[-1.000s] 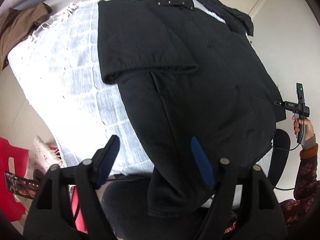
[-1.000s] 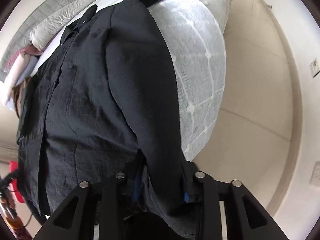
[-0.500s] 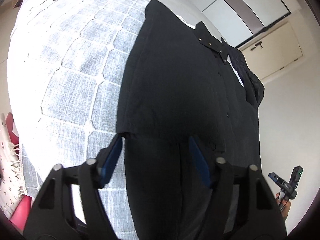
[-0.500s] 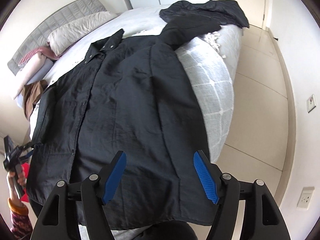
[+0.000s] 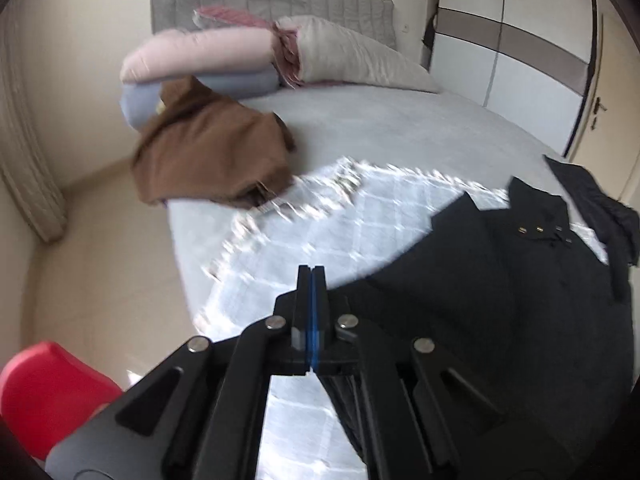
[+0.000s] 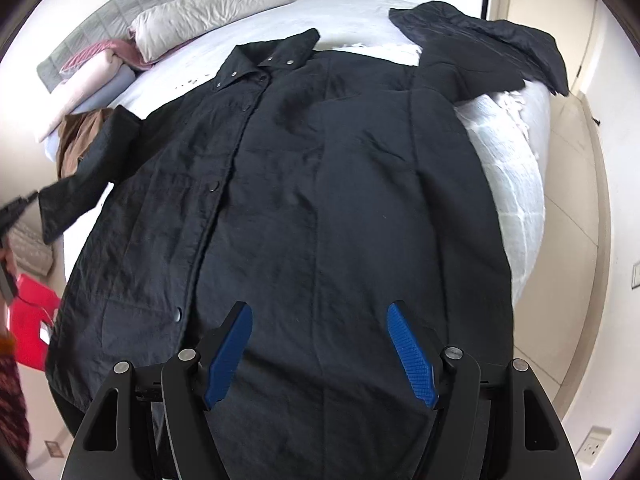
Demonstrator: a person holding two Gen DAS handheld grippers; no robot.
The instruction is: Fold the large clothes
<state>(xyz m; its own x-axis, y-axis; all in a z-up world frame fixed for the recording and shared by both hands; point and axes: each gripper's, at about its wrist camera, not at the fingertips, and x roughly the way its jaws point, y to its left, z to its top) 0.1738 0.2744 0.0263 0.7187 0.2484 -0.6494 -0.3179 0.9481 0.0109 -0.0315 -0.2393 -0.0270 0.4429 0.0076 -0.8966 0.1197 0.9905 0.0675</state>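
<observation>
A long black coat [image 6: 320,200] lies face up along the bed, collar at the far end. It also shows in the left wrist view [image 5: 500,300]. My left gripper [image 5: 311,276] is shut on the cuff of the coat's left sleeve [image 6: 76,184] and holds it lifted out past the bed's left side. My right gripper [image 6: 320,344] is open and empty above the coat's lower front. The right sleeve [image 6: 452,68] runs up toward the far right corner.
A white checked blanket [image 5: 320,232] lies under the coat. A brown garment [image 5: 212,152] and stacked pillows [image 5: 224,56] sit at the head of the bed. Another dark garment [image 6: 500,36] lies at the far right corner. A red chair [image 5: 44,392] stands by the bed.
My left gripper has shut on the left sleeve cuff and lifted it outward, unfolding the sleeve off the coat's front. My right gripper has stayed open over the coat's lower part.
</observation>
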